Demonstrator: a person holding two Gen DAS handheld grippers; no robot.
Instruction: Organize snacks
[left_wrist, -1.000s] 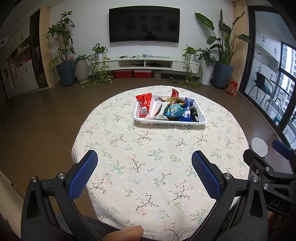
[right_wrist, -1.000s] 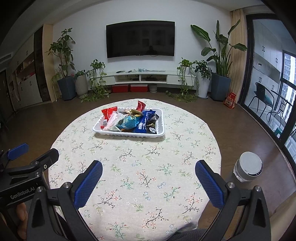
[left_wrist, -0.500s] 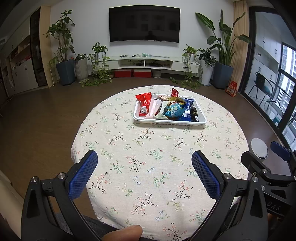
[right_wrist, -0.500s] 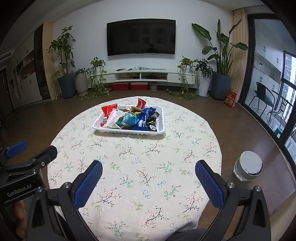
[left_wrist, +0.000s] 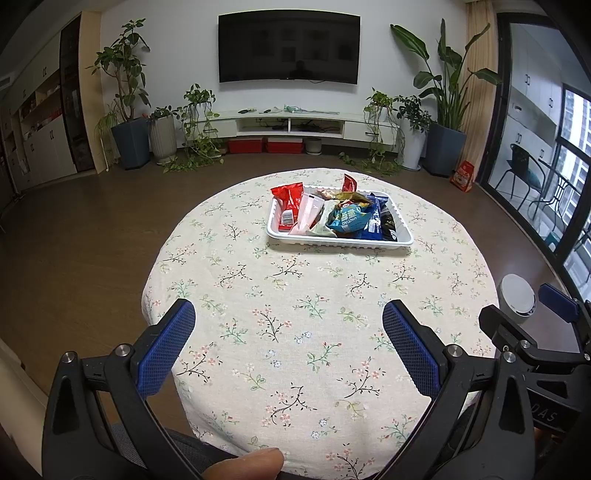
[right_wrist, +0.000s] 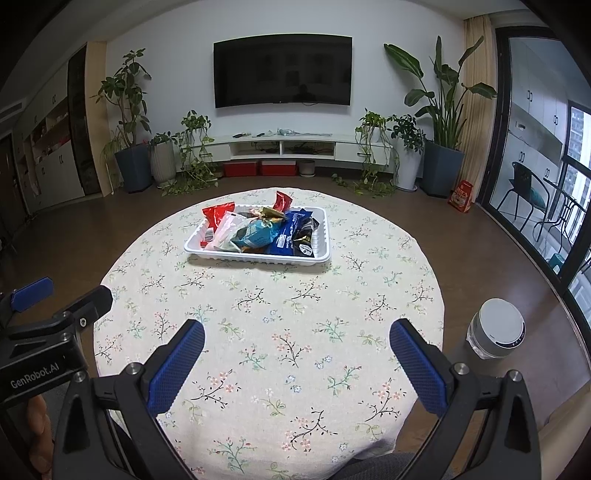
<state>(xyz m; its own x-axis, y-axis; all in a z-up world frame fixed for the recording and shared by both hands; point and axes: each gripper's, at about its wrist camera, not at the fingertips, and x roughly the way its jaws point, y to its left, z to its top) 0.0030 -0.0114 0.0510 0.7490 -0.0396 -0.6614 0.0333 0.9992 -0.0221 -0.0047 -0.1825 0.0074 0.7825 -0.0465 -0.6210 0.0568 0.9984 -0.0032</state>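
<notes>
A white tray holds several snack packets at the far side of a round table with a floral cloth. It also shows in the right wrist view as the tray with packets. My left gripper is open and empty above the near edge of the table. My right gripper is open and empty, level with the left one and to its right. Each gripper shows at the edge of the other's view.
A white cylindrical device stands on the floor right of the table. A TV, a low cabinet and potted plants line the far wall. Glass doors are on the right.
Both grippers have drifted back and up a little from the table. The tray and snacks have not moved.
</notes>
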